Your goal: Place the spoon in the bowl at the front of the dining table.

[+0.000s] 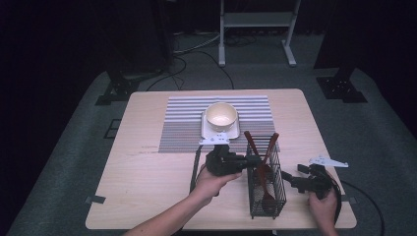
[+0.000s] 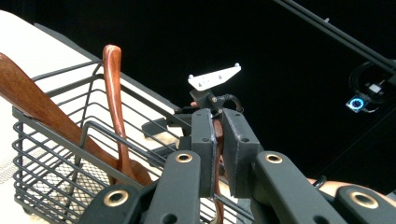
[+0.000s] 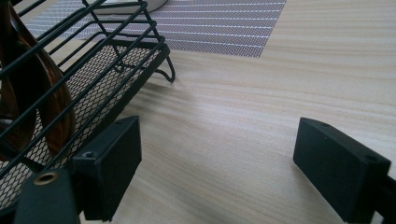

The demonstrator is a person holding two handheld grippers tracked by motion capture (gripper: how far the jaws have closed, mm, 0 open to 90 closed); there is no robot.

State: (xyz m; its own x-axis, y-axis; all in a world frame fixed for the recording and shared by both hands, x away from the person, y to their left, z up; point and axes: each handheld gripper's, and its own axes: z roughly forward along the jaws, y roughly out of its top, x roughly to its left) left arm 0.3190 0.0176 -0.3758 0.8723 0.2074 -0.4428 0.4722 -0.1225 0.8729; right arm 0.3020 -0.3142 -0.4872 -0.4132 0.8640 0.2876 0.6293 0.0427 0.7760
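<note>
**Pulling a wooden utensil from the wire caddy**

Step in hand, as I judge it: extraction of one utensil. The left gripper (image 1: 244, 162) reaches in from the left side of the wire caddy (image 1: 265, 196); in the left gripper view its jaws are pressed onto a thin reddish-brown wooden handle (image 2: 217, 154) that runs between them. The caddy lies at the near right of the table (image 1: 147, 167), open end toward the striped placemat (image 1: 182, 123). Two more wooden utensils (image 1: 252, 142) poke out of that end.

The right gripper (image 1: 292, 180) rests just right of the caddy, jaws spread wide over bare tabletop, holding nothing.

Next move probably calls for drawing the pinched handle out along the caddy's length, with the right gripper bracing the frame so it does not drag.

Around: a cream bowl (image 1: 221, 115) on a white square plate (image 1: 235, 132) sits on the placemat, just beyond the utensil tips. In the way: the caddy's wires and the neighbouring handles, which could snag.
</note>
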